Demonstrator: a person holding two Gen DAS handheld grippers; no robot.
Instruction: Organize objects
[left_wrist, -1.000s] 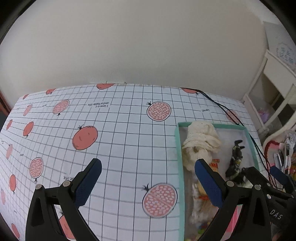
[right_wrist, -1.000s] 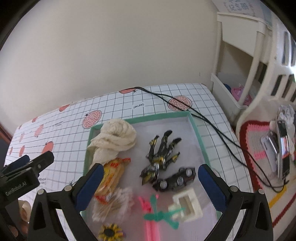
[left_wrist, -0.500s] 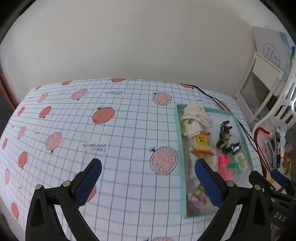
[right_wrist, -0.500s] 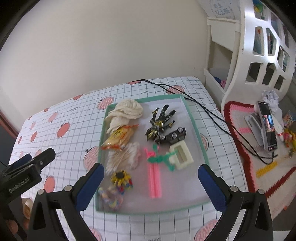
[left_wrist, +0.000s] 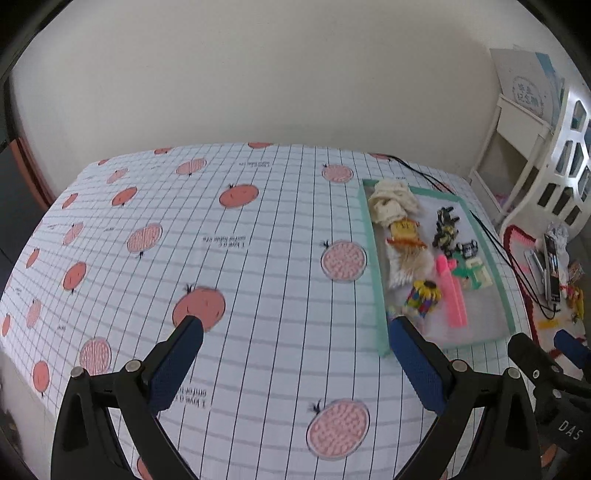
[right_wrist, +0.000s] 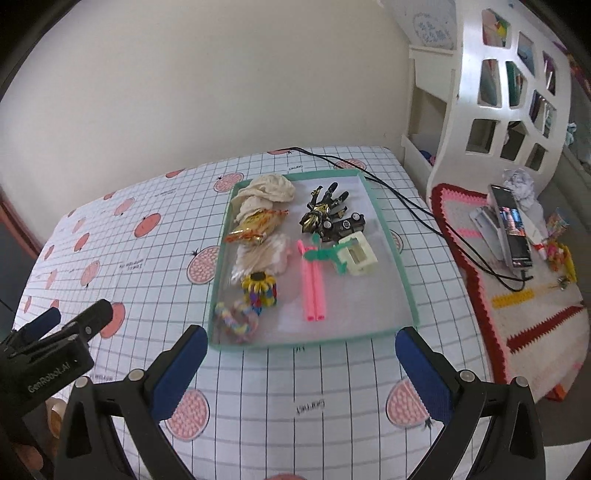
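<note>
A teal-rimmed tray (right_wrist: 397, 254) (left_wrist: 373, 258) rests on the gridded tablecloth and holds small items: a cream cloth (right_wrist: 271, 190), a yellow snack packet (right_wrist: 258, 225), a black-and-gold toy figure (right_wrist: 323, 210), pink tubes (right_wrist: 314, 288), a cream block (right_wrist: 356, 254), a sunflower toy (right_wrist: 260, 288) and a braided ring (right_wrist: 234, 319). My right gripper (right_wrist: 301, 360) stands open, empty, short of the tray's near edge. My left gripper (left_wrist: 293, 345) is open over bare cloth, left of the tray.
A black cable (right_wrist: 399, 195) runs off the table's right side to a phone (right_wrist: 511, 225) on a crocheted rug (right_wrist: 517, 295). A white shelf unit (right_wrist: 491, 92) stands at the right. The tablecloth (left_wrist: 184, 240) has pomegranate prints.
Both grippers have pulled back and risen away from the tray; more of the table and the whole tray show now. Both stayed open and empty.
</note>
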